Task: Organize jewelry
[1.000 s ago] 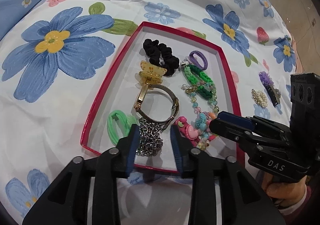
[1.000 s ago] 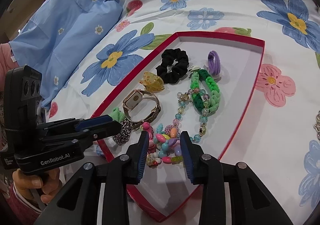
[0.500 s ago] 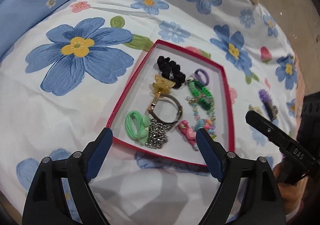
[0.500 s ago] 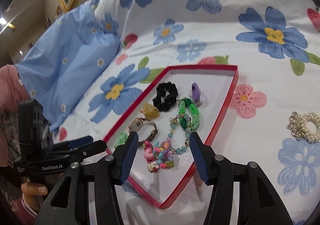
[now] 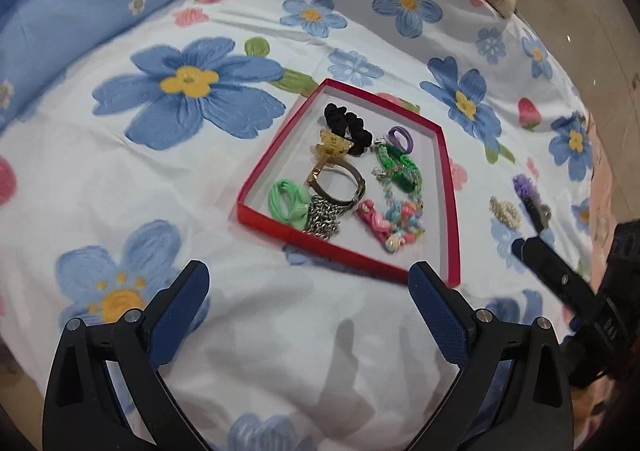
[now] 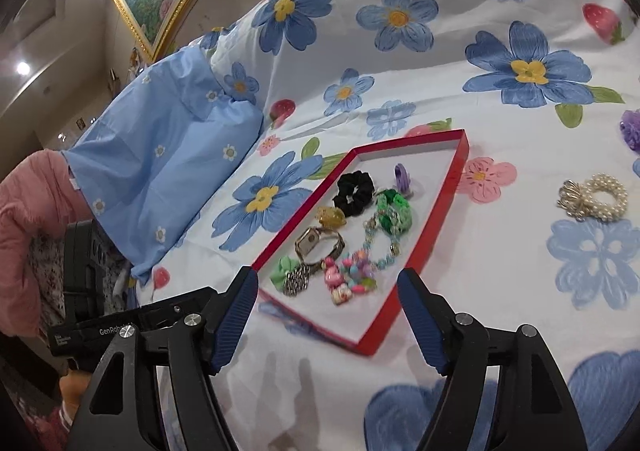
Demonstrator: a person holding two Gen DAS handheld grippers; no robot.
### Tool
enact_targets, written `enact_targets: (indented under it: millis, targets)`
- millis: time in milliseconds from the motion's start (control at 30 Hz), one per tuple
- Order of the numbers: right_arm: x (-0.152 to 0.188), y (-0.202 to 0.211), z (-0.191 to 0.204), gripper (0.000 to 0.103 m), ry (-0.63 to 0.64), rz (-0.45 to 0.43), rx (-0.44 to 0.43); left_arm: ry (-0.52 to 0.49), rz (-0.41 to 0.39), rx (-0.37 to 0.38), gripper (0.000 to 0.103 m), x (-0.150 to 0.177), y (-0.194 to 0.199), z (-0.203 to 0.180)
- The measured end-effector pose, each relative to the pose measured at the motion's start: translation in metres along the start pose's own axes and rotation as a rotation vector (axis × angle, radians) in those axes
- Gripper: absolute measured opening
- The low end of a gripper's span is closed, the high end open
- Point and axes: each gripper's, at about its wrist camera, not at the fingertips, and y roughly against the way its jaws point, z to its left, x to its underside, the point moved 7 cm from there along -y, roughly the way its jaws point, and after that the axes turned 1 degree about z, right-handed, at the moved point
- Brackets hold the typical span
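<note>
Left gripper (image 5: 308,287): jaws opening, spread wide, nothing between them; it hangs over bare floral bedsheet (image 5: 120,171) at the bottom of its own view, short of the tray's near edge. Right gripper (image 6: 326,291): jaws opening, also empty; in its view the near corner of the red tray (image 6: 460,155) shows through the gap.

Red tray sits mid-frame on the bed in both views. Inside: black scrunchie (image 5: 348,125) and purple hair tie (image 5: 400,137) toward the far end; yellow claw clip (image 5: 330,145), gold watch (image 5: 340,183), green braided bracelet (image 5: 400,167) in the middle; light green hair tie (image 5: 286,203), silver chain (image 5: 322,221) and a pink multicolour bead piece (image 5: 390,221) near the front edge.

Outside the tray, on the sheet: pearl bracelet (image 6: 596,197) at right of the right wrist view, purple flower piece (image 5: 526,187) just beyond it in the left wrist view.

Blue pillow (image 6: 160,155) at left.
</note>
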Motion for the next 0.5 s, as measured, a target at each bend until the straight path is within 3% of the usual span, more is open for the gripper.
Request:
enact_targets:
  millis: [67,233,267,367,500]
  targets:
    - [0.001,0.006,0.000,0.075,-0.006,-0.008,-0.001,-0.053,-0.010,-0.018,0.100,0.001,0.014,-0.007]
    - [-0.014,0.037,0.013,0.076,0.019,-0.061,-0.015,-0.152,-0.118,-0.072,0.101,-0.011,0.057,-0.024]
    - [-0.019,0.043,0.017,0.078,0.041,-0.073,-0.014,-0.159,-0.139,-0.083,0.103,-0.014,0.065,-0.026]
    - [-0.038,0.063,0.027,0.097,0.107,-0.104,0.068,-0.161,-0.165,-0.089,0.103,-0.020,0.077,-0.026]
    - [-0.049,0.080,0.035,0.101,0.176,-0.151,0.138,-0.138,-0.272,-0.138,0.103,-0.019,0.083,-0.020]
